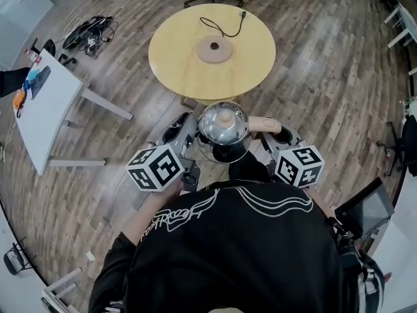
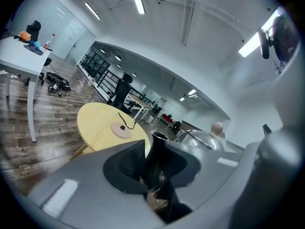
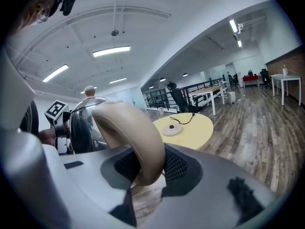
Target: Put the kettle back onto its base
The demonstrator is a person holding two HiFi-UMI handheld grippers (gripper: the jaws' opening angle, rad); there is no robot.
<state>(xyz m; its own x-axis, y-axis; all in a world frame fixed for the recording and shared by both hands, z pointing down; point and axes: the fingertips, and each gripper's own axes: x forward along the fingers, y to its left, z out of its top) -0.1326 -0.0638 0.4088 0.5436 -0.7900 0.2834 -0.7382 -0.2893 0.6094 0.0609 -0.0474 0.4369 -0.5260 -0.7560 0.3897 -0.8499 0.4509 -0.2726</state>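
Kettle (image 1: 223,130) held in the air in front of the person, on the near side of the round table (image 1: 176,64) and clear of it. Left gripper (image 2: 155,165): jaws closed narrowly on the kettle's dark spout (image 2: 157,149). Right gripper (image 3: 147,166): jaws set wider, clamped on the beige handle (image 3: 131,128). The domed lid (image 1: 223,122) faces up, with its knob on top. Base (image 1: 214,48): bare, near the table's centre, well apart from the kettle. Its black cord (image 1: 225,26) trails toward the far edge.
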